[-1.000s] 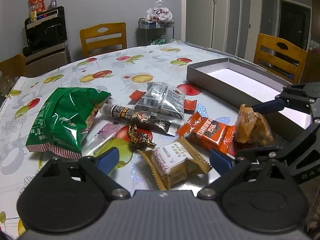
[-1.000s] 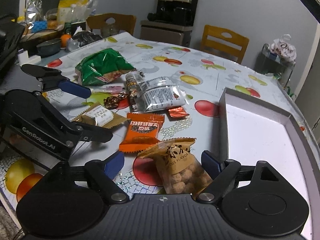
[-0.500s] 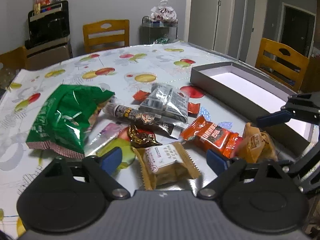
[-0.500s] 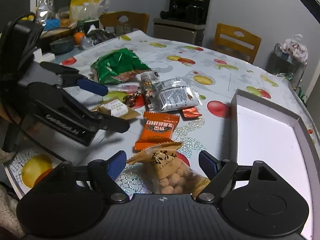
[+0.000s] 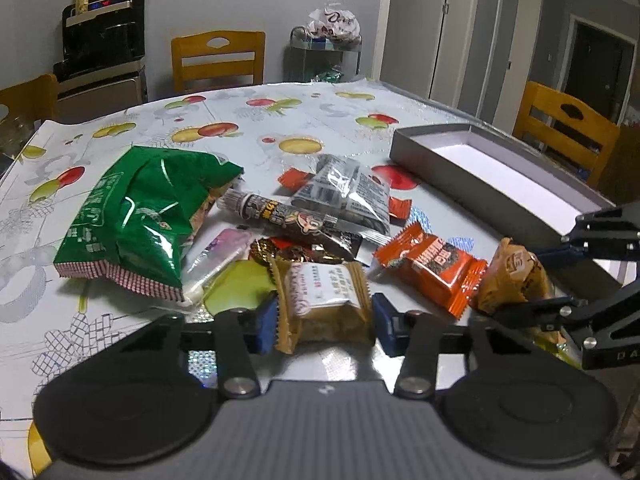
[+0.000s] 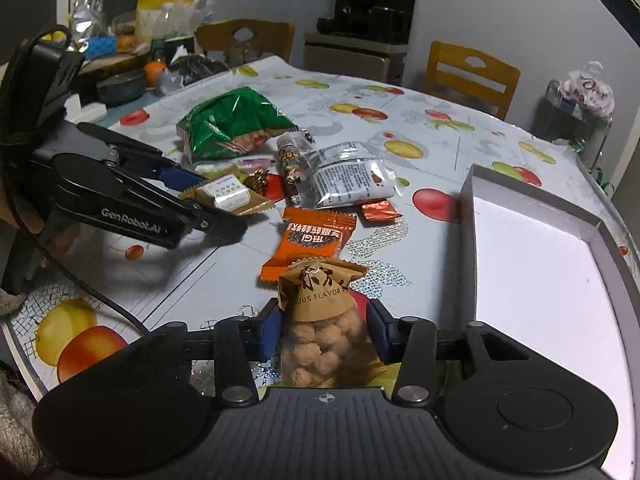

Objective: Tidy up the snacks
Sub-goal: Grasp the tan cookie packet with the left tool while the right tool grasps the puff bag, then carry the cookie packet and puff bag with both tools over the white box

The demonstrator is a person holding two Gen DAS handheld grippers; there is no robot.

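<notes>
Your right tool [image 6: 323, 330] closes on the nut pouch [image 6: 320, 320]; the open grey box [image 6: 536, 276], just right of it, lies nearer this hand, while your left tool [image 5: 323, 322] closes on the tan biscuit packet [image 5: 324, 300].

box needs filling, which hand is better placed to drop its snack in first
Right. The right gripper is closing on the nut bag beside the box; the left gripper, closing on the biscuit pack, sits farther away.

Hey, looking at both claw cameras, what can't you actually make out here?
- Left wrist view: the tan square cake packet has its near edge hidden by the closing left claw.
- Right wrist view: the clear nut pouch has its bottom hidden by the closing right claw.
- Grey shallow box: cut off by the right edge.
</notes>
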